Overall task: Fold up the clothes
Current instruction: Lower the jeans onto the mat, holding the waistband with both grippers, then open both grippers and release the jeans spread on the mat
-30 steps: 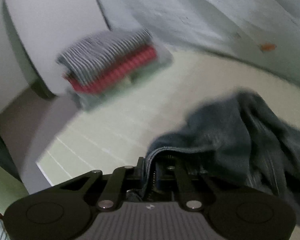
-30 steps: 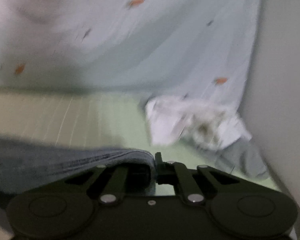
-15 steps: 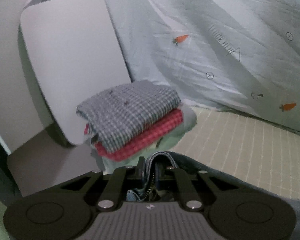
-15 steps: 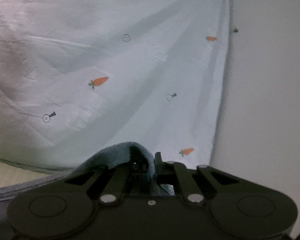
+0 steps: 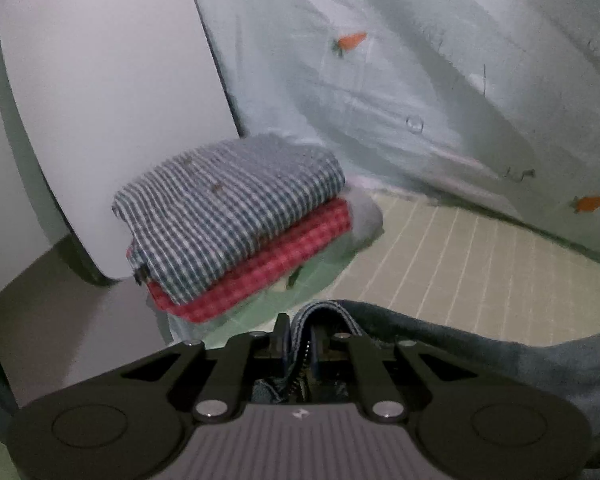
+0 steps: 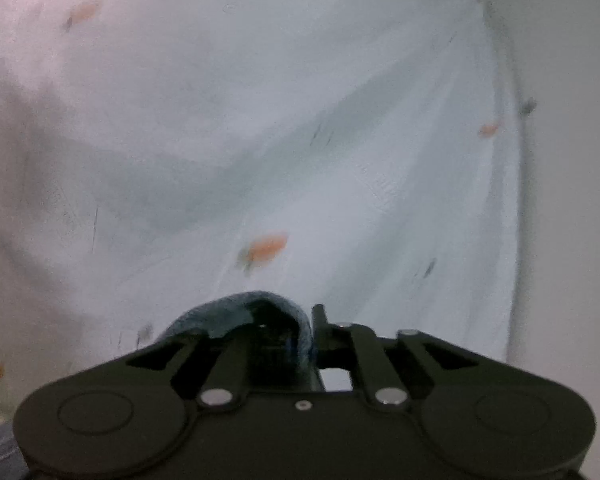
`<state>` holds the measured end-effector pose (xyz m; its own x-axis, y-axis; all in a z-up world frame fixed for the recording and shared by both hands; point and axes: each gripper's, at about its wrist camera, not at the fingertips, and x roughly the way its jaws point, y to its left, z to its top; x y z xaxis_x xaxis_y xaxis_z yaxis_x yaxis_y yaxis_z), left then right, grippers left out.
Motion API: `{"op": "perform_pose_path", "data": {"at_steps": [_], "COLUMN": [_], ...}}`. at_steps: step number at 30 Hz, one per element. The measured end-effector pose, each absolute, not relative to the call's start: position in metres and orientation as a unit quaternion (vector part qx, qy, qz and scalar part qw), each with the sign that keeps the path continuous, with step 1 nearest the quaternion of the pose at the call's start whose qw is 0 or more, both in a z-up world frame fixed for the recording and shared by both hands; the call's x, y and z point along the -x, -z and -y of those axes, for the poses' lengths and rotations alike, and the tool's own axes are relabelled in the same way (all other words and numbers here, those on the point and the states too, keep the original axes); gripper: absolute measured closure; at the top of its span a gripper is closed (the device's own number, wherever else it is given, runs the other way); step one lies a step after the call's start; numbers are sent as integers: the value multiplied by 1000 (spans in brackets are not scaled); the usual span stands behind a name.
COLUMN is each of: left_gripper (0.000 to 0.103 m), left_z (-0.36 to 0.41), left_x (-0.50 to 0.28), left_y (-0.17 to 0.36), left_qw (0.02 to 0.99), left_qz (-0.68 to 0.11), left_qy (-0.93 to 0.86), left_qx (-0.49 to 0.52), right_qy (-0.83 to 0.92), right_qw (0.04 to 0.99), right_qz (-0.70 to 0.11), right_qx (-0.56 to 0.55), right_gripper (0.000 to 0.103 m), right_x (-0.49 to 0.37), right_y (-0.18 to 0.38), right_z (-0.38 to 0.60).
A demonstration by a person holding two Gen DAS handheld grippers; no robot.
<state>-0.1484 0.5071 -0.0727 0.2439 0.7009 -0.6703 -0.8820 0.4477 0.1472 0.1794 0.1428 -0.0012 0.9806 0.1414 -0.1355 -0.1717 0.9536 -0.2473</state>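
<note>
Denim jeans (image 5: 480, 364), thick hemmed fold; beside soft squared checked stack (image 5: 236, 220).

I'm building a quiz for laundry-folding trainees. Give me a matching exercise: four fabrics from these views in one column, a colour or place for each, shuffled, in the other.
Things:
1. gingham shirt
2. red checked garment
3. denim jeans
4. carrot-print sheet

Descriptions:
A. hanging as the backdrop
B. top of the folded stack
C. waistband between the left hand-held gripper fingers
D. directly under the blue-and-white layer

Pairs: 1-B, 2-D, 3-C, 4-A
</note>
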Motion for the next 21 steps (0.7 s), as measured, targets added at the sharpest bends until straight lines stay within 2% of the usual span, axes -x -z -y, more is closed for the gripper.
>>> {"op": "perform_pose_path", "data": {"at_steps": [1,3,5,6,7,8,9,10,14,17,21], "left_gripper": [83,78,71,65,53,44,32,28,20,17,8], "left_z": [-510,-513,-511,-509,-505,-500,-495,-490,-470,-448,-414], "left_x": [146,143,142,142,142,143,145,146,148,145,143], "left_y": [77,86,94,97,100,102,103,104,103,99,93], "left_qw": [775,769,762,759,758,759,762,766,779,795,823], "left_qz": [-351,-362,-374,-380,-384,-385,-383,-381,-375,-369,-357], "left_qy": [-507,-501,-502,-502,-501,-500,-496,-490,-471,-451,-413], "left_qx": [141,161,168,169,164,161,162,164,175,169,158], "right_qy": [-85,-96,-102,-101,-100,-101,-102,-100,-94,-101,-113], "right_qw": [982,968,949,942,934,930,925,922,910,903,897], "right_qz": [-94,-167,-240,-264,-286,-301,-315,-327,-371,-387,-397], "right_qx": [140,160,176,182,187,187,188,184,159,158,155], "right_gripper": [67,52,51,49,39,23,16,11,2,2,1], "right_x": [-187,-201,-196,-189,-181,-170,-159,-146,-98,-67,-23], "right_y": [16,47,85,100,114,124,133,140,159,169,176], "right_z": [-147,-154,-148,-144,-139,-132,-125,-117,-83,-62,-45]}}
